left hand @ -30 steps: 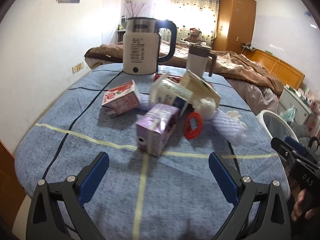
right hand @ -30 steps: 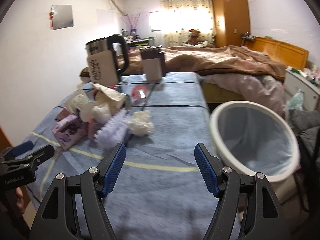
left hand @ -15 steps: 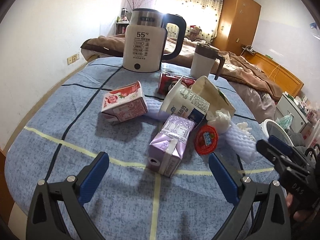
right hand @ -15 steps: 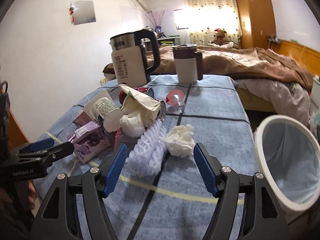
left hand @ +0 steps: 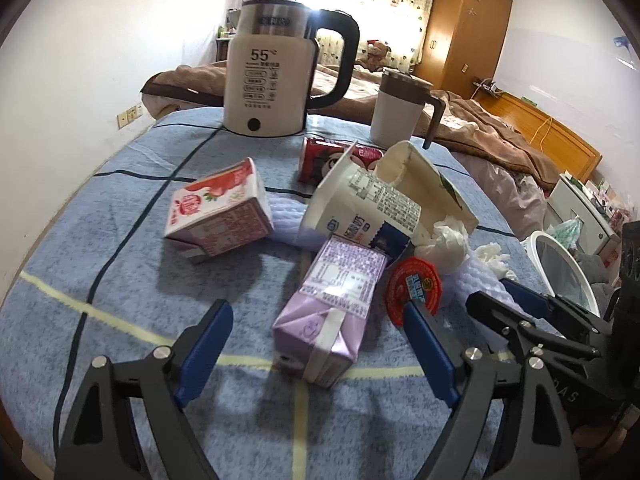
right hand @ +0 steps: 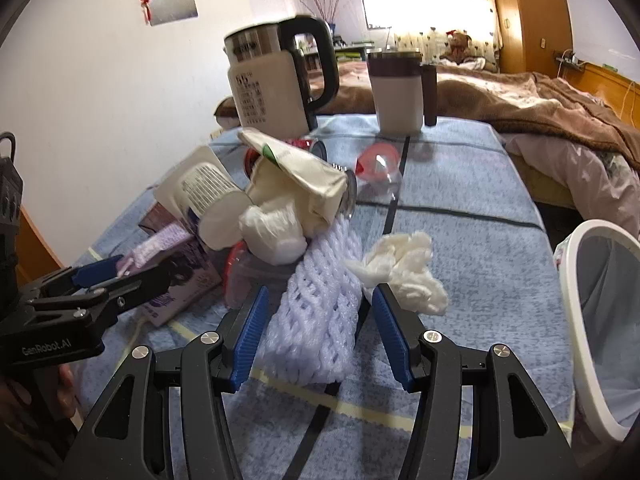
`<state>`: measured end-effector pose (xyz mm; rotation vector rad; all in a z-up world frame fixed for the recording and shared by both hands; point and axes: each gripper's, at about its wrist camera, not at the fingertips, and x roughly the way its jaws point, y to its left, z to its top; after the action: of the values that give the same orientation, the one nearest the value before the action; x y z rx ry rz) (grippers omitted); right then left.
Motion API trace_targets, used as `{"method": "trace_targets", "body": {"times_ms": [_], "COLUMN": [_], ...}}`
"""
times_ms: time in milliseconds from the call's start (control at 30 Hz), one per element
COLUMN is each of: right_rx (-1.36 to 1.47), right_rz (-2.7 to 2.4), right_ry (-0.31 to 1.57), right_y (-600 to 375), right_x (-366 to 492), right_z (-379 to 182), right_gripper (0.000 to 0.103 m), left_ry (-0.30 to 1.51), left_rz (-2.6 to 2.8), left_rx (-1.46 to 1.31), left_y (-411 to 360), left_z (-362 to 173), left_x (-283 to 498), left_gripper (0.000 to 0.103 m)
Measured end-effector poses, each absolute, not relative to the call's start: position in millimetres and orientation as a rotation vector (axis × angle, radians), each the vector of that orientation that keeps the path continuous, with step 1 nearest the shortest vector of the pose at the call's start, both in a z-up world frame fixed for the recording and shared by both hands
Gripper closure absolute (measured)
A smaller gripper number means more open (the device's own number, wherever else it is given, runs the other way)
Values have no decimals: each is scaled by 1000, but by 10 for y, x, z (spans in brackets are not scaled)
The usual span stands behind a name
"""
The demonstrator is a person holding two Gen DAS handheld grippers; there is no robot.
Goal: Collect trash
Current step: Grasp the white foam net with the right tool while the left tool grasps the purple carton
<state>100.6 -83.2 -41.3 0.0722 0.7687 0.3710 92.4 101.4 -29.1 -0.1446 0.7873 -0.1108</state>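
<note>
Closing, not yet gripping: left gripper straddling purple carton, long axis pointing away along the fingers; right gripper likewise around foam net sleeve, contact seemingly absent. Bin rightward.

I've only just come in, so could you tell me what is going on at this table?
A person is clearing trash off a blue-clothed table with a handheld gripper in each hand. The left gripper straddles the purple carton, its jaws just closing but not yet pressing it. The right gripper likewise brackets the white foam net, closing without a firm grip. A white bin waits beside the table. The pink carton, cups and tissue wads are not yet collected.
</note>
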Motion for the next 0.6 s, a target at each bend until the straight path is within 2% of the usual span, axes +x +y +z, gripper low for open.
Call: {"method": "trace_targets", "body": {"times_ms": [100, 167, 333, 400, 533, 600], "right_rx": [72, 75, 81, 88, 96, 100], "right_rz": [364, 372, 377, 375, 372, 371], "right_ry": [788, 794, 811, 810, 807, 805], "right_y": [-820, -817, -820, -832, -841, -845], "right_x": [1062, 1072, 1091, 1089, 1075, 1067], "right_z": [-463, -468, -498, -497, -496, -492], "right_gripper": [52, 63, 68, 72, 75, 76], "left_ry": [785, 786, 801, 814, 812, 813], "left_rz": [-128, -141, -162, -163, -168, -168], "left_rx": [-141, -143, -129, -123, -123, -118], "left_y": [1000, 999, 963, 949, 927, 916], "left_z": [-294, -298, -316, -339, -348, -349], "left_x": [949, 970, 1013, 1041, 1044, 1047], "left_gripper": [22, 24, 32, 42, 51, 62]}}
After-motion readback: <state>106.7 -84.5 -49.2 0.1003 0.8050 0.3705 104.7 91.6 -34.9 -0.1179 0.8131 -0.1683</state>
